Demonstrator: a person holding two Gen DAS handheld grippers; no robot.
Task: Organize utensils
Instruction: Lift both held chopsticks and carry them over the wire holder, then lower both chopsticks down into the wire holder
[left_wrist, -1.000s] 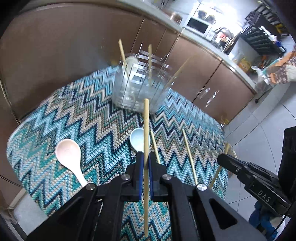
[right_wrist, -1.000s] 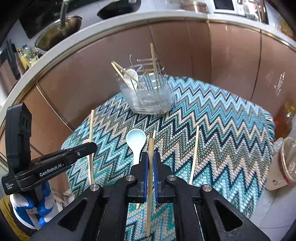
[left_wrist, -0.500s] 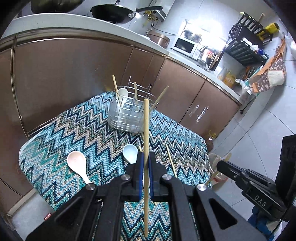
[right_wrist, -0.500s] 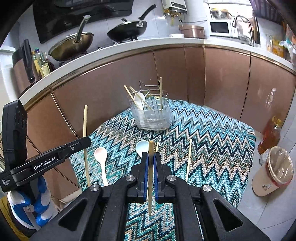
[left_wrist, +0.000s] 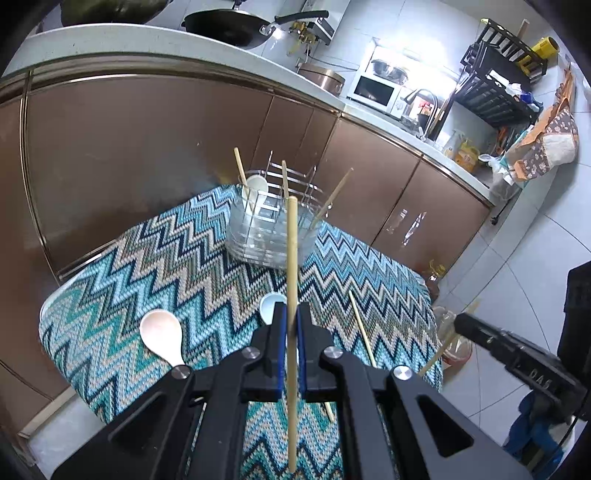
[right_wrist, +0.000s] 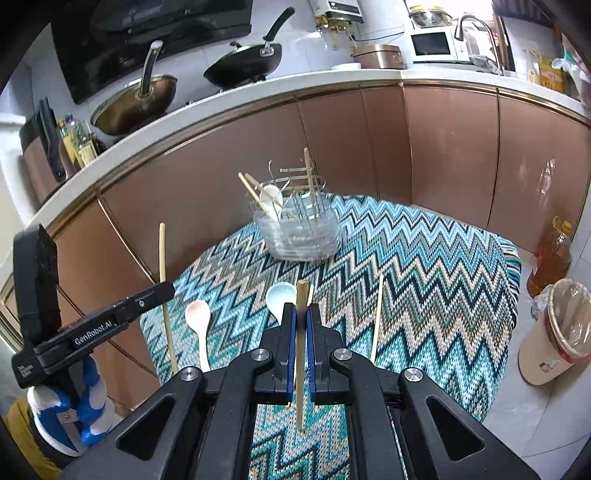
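Both grippers raised, holder now farther off. Left gripper (left_wrist: 291, 328) clamped on chopstick (left_wrist: 291, 258); right gripper (right_wrist: 301, 325) on second chopstick (right_wrist: 300, 332). Holder (left_wrist: 271, 236) at cloth's far end, compartments unclear; tips to be lowered upright, released singly.

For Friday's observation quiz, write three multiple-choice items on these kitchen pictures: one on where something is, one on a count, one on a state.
1. Where does the holder stand?
A. on the far part of the zigzag cloth
B. on the counter
C. on the floor

2. How many spoons lie on the cloth?
A. one
B. two
C. four

3. What are the right gripper fingers doing?
A. standing wide open
B. clamping a spoon
C. clamping a chopstick

Answers: 1 A, it sits on the cloth near the cabinets. 2 B, a pink spoon and a blue spoon. 3 C, the stick runs between the shut fingers.
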